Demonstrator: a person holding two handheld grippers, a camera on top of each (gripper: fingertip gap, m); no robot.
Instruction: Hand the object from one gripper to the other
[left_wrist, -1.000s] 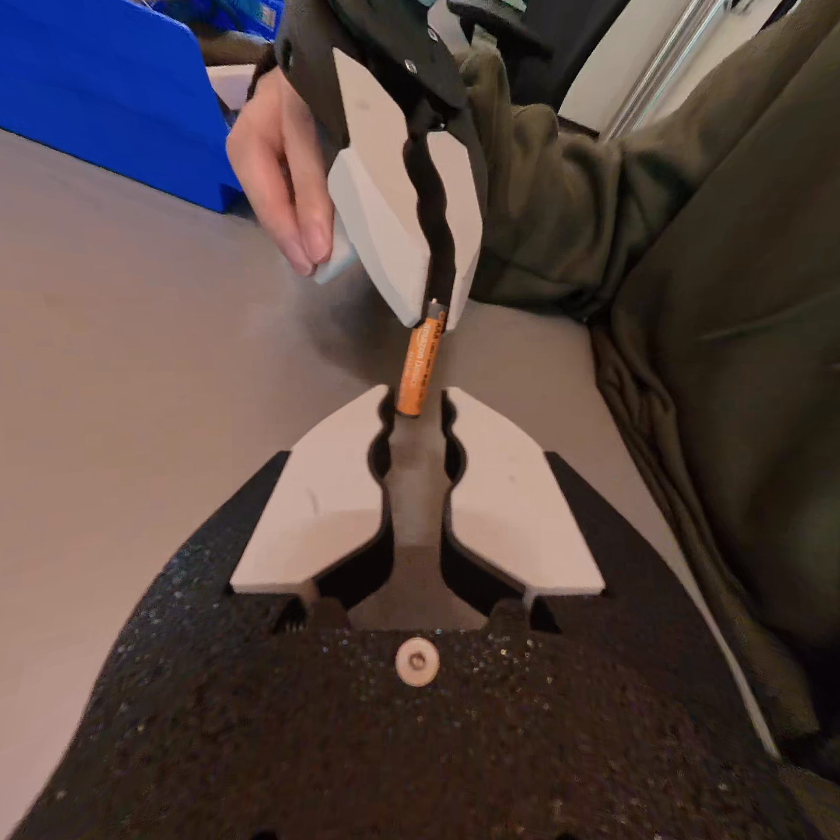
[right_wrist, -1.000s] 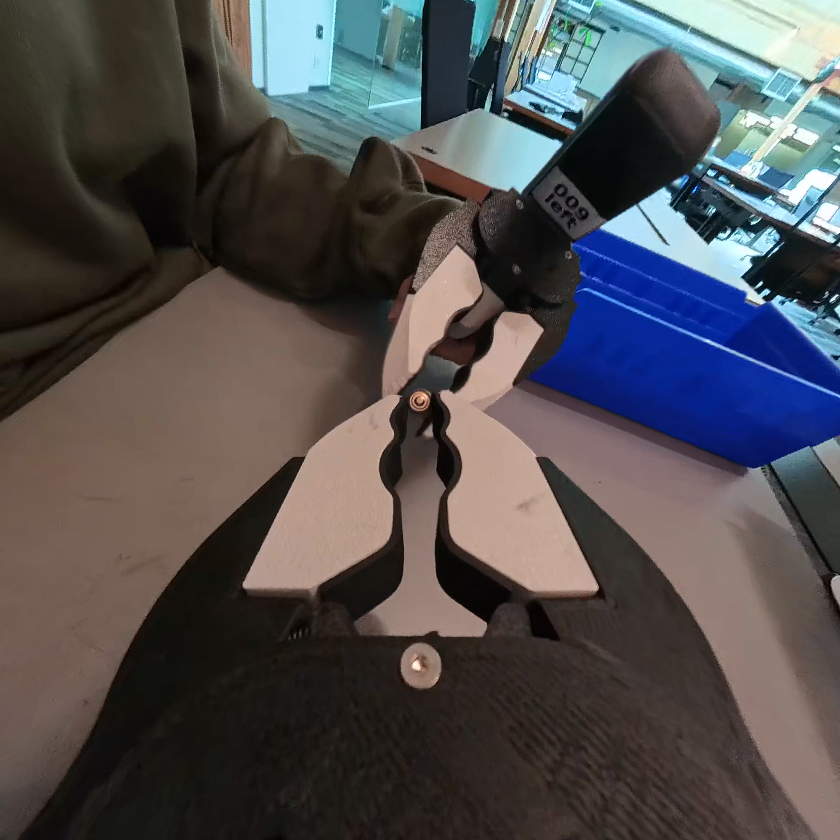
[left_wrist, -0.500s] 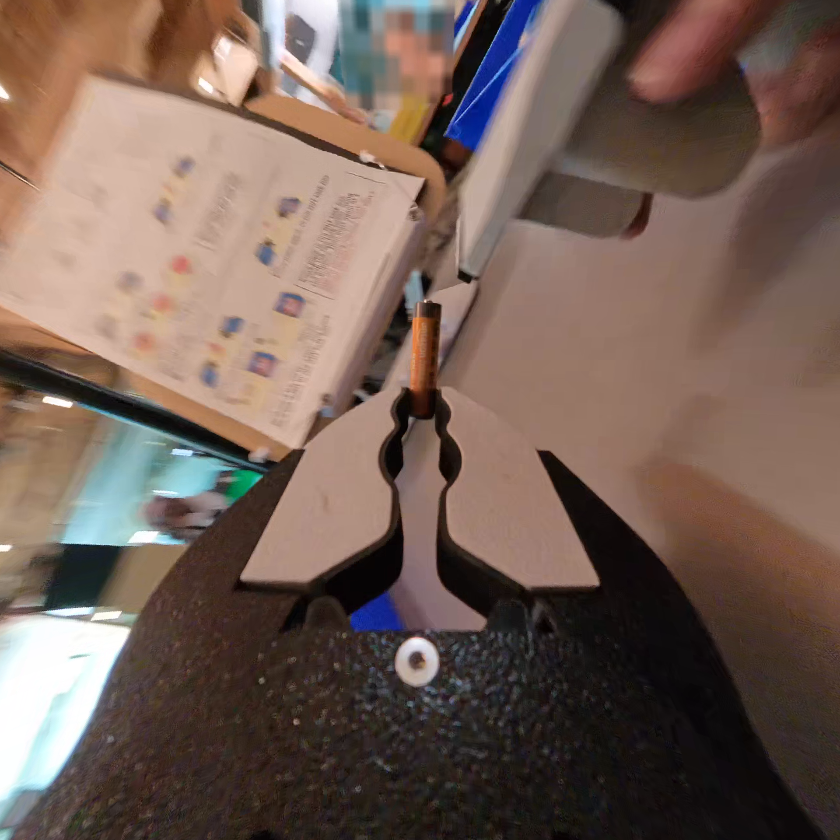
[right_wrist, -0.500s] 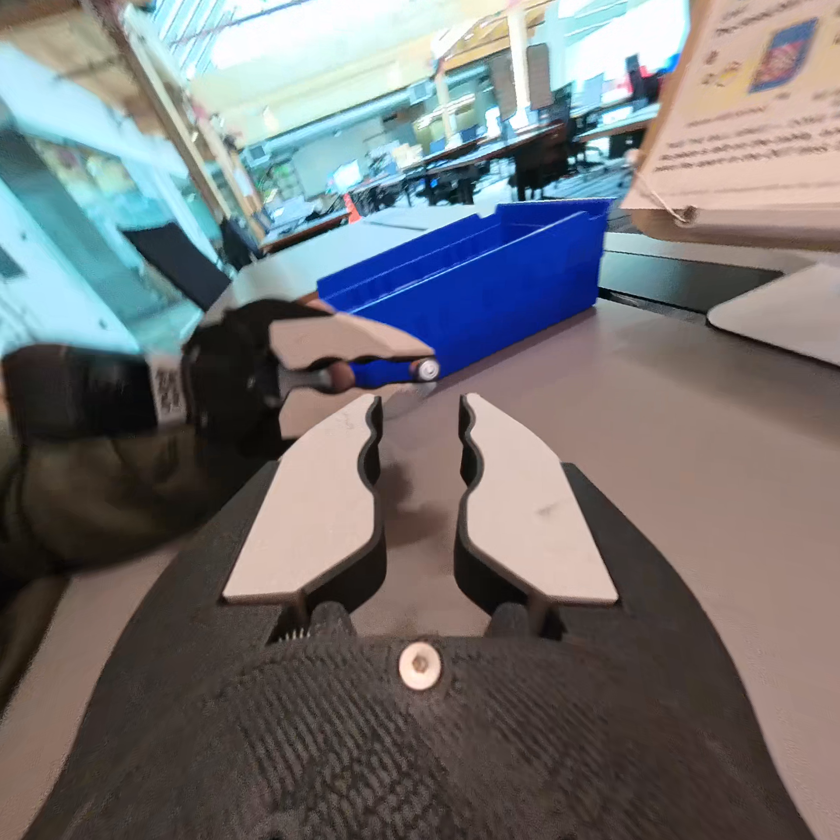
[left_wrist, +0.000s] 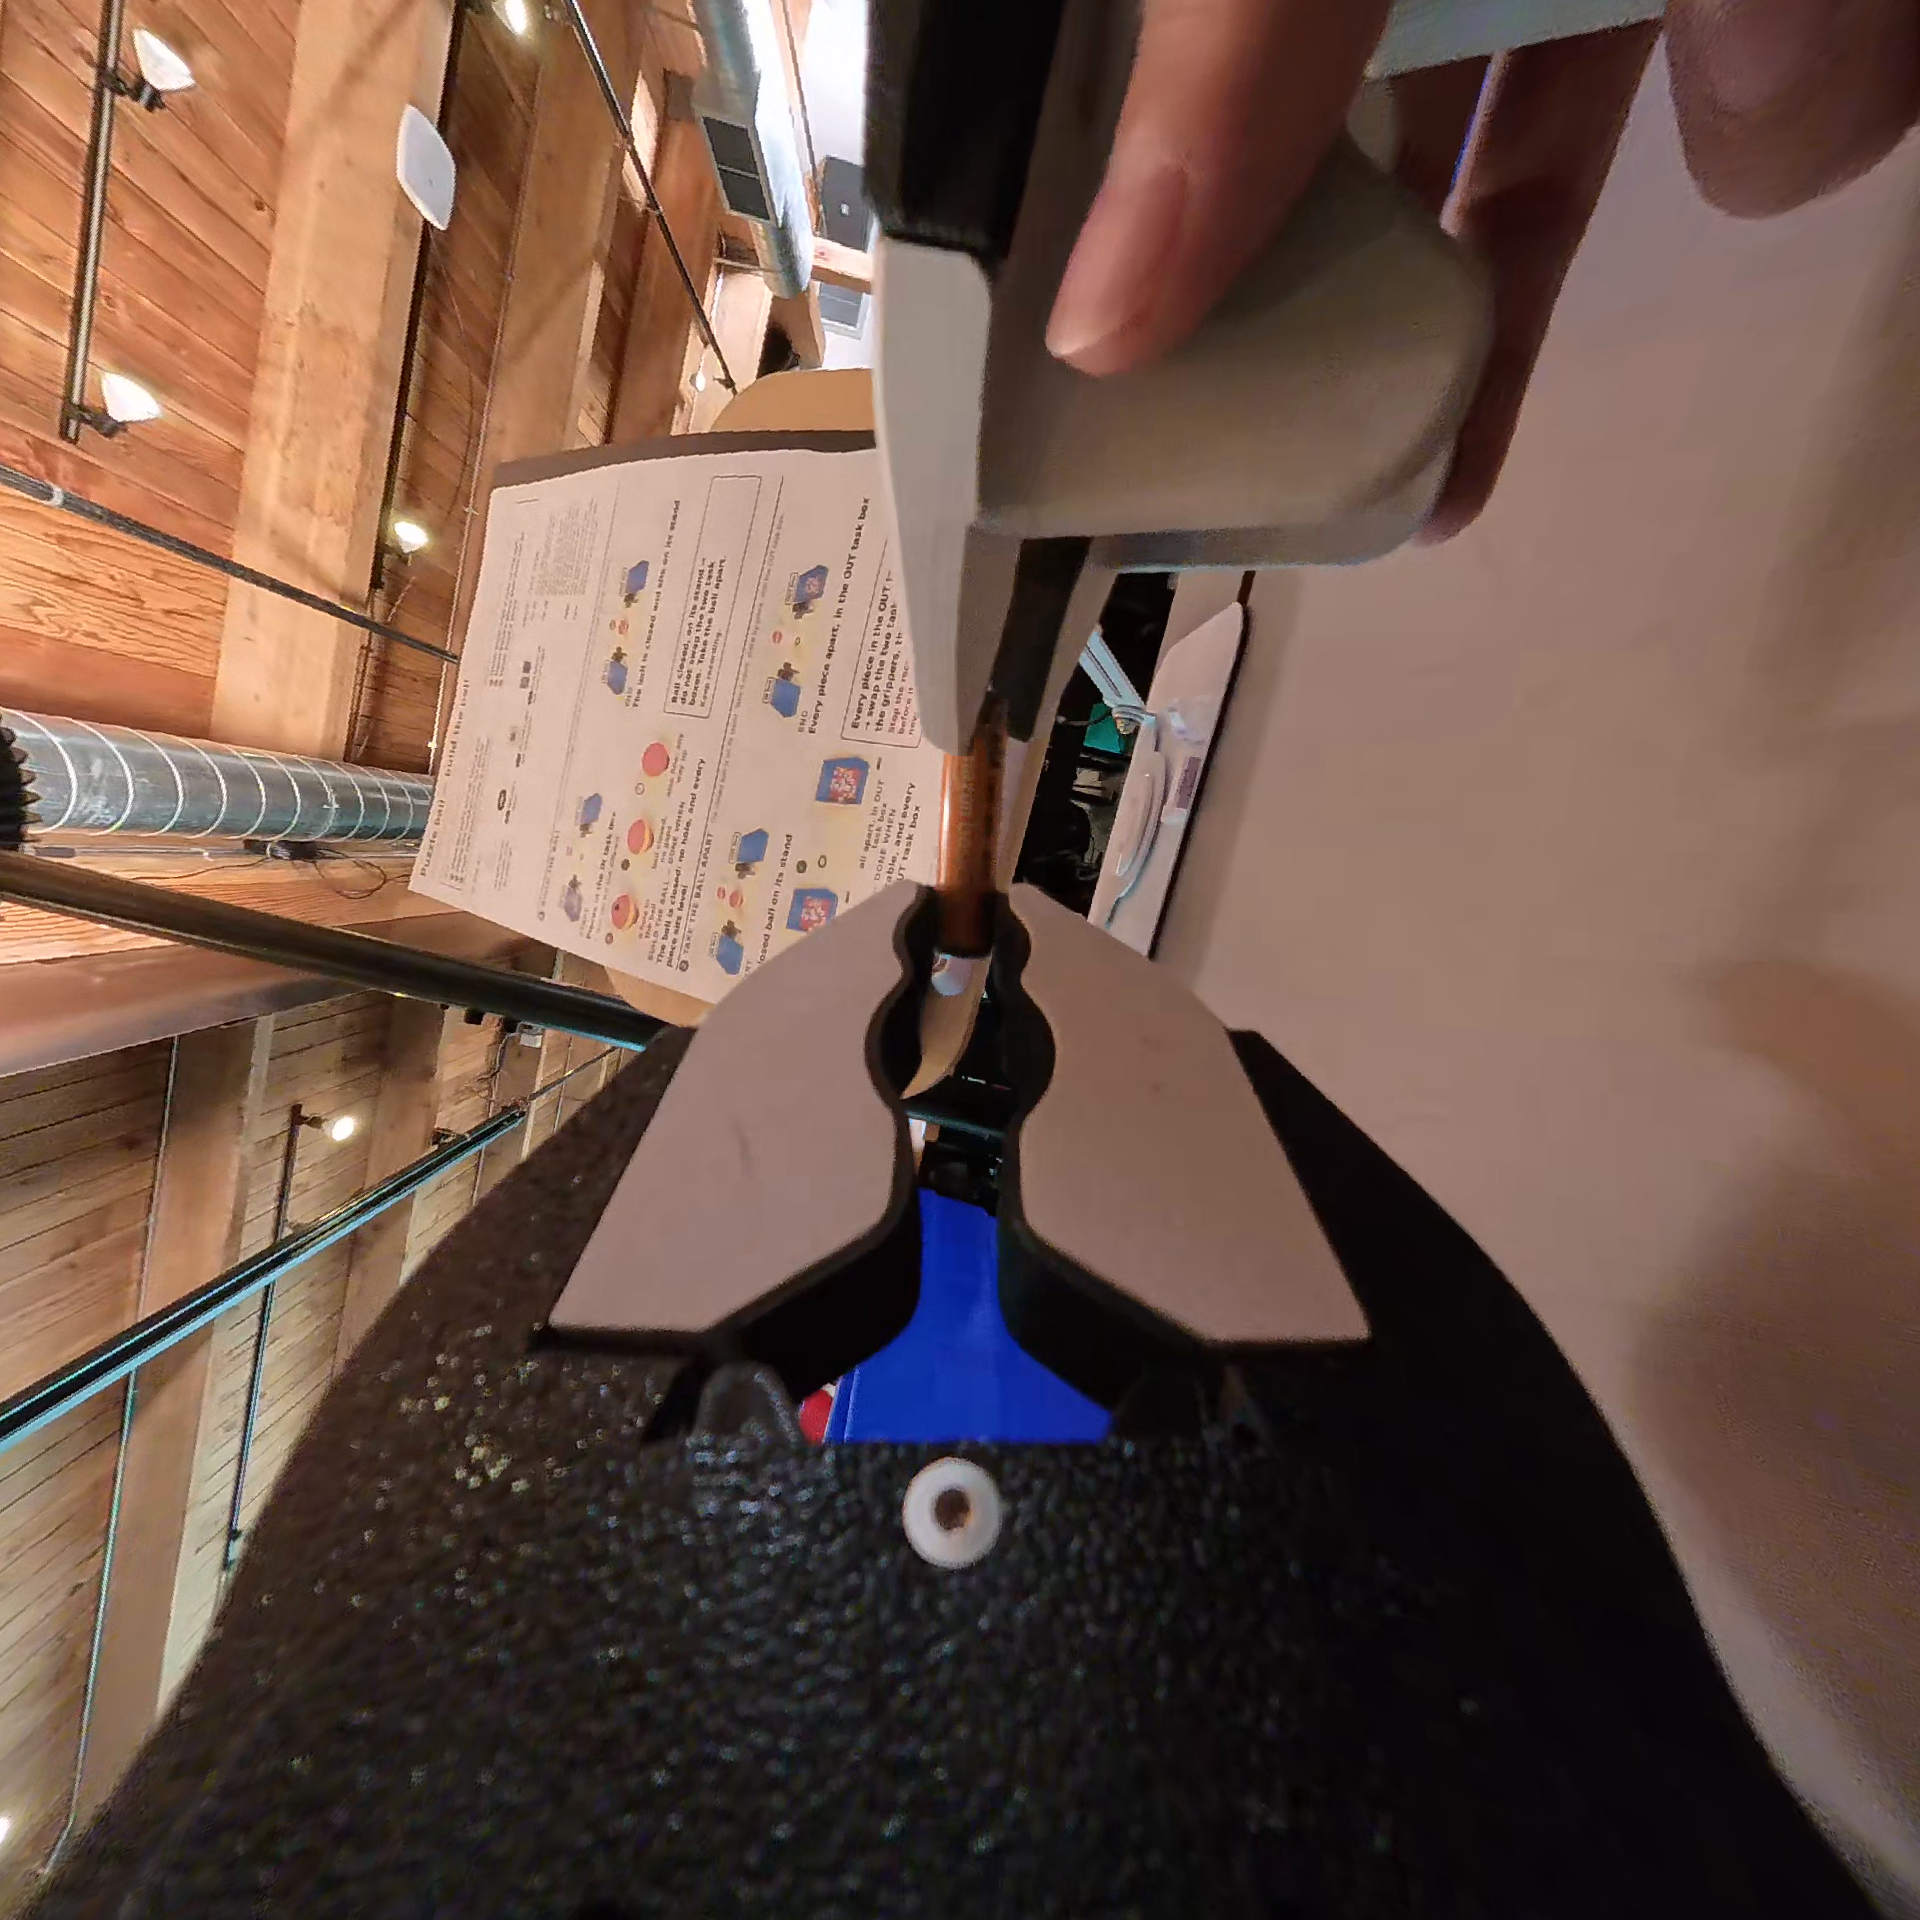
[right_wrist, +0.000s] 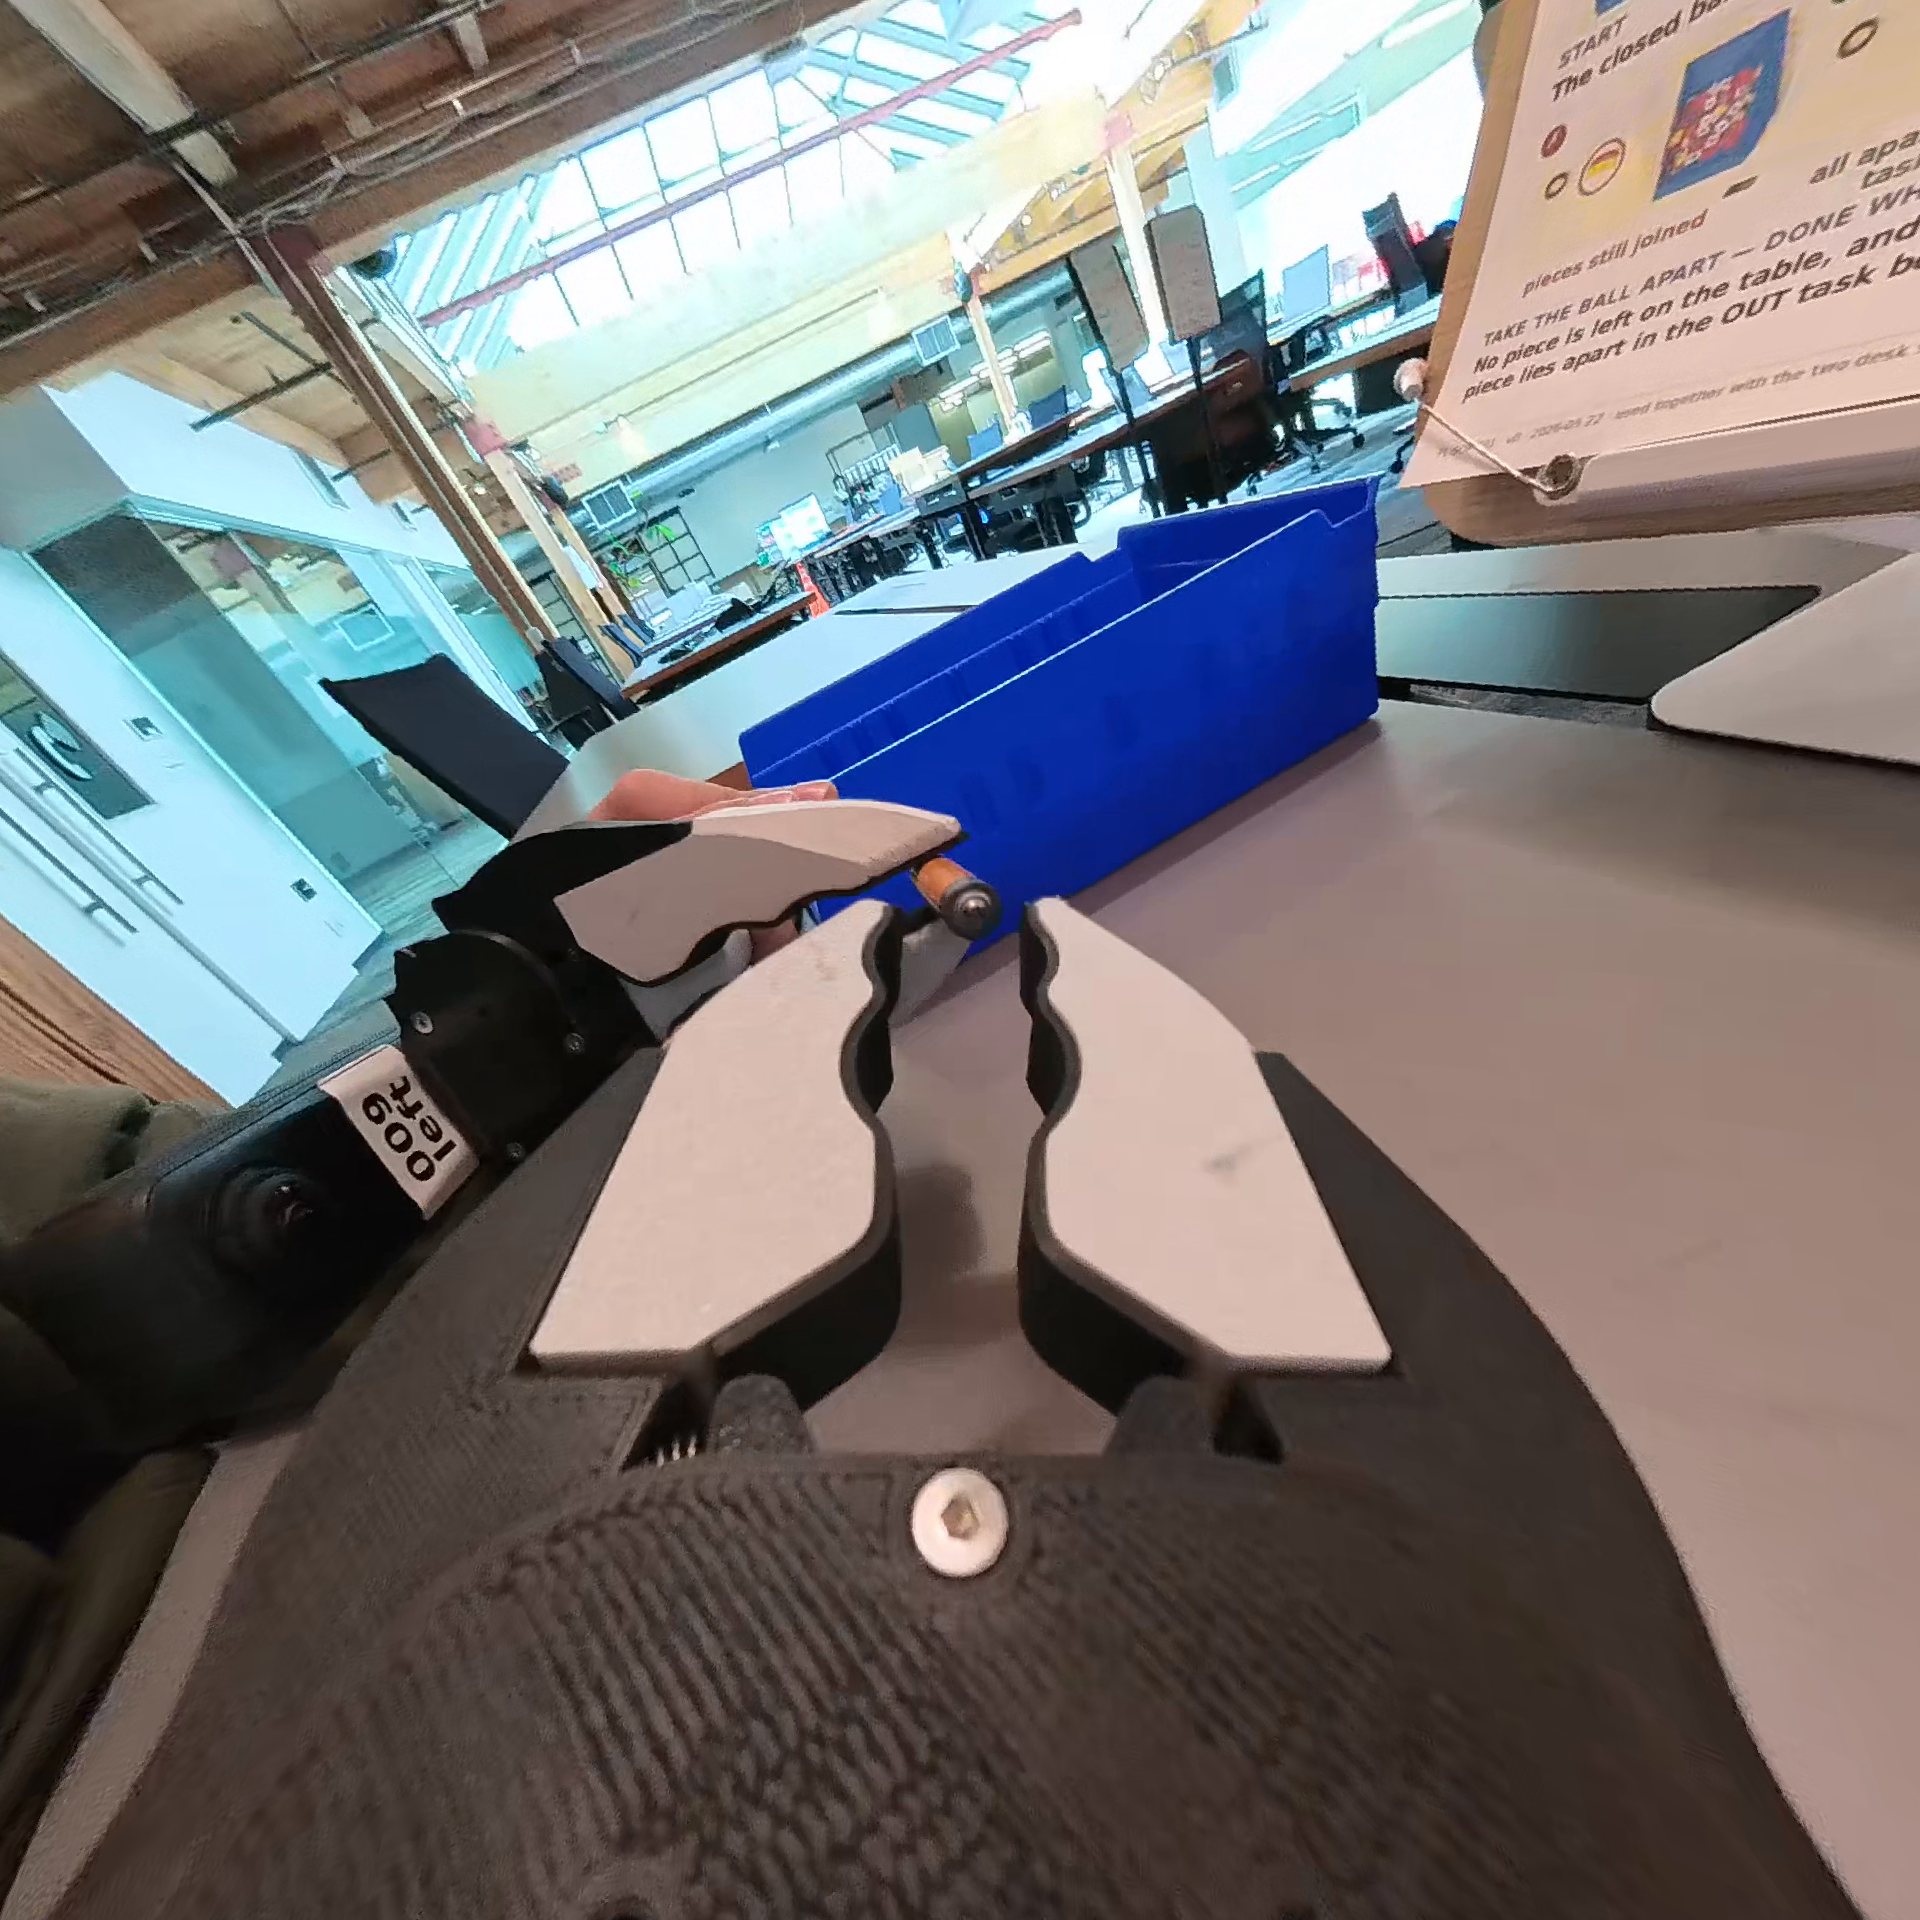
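An orange battery (left_wrist: 971, 831) is clamped by one end at the tips of my left gripper (left_wrist: 966, 925), which is shut on it. In the left wrist view my right gripper (left_wrist: 992, 717) comes in from the top, and the battery's far end reaches between its fingers. In the right wrist view my right gripper (right_wrist: 956, 925) is open, and the battery's metal tip (right_wrist: 971, 906) sits between its fingertips without being clamped. The left gripper's upper finger (right_wrist: 769, 883) comes in from the left there. Both grippers are held above the grey table (right_wrist: 1558, 987).
A blue bin (right_wrist: 1091, 727) stands on the table just behind the grippers. A printed instruction sheet on a board (right_wrist: 1714, 208) stands at the right on a white base (right_wrist: 1797, 686); it also shows in the left wrist view (left_wrist: 675, 727). A hand (left_wrist: 1143, 208) holds the right gripper.
One second ago the right gripper held the battery and the left was open. The left then shut on it and the right opened. Now the battery's free end is between the right's open fingertips.
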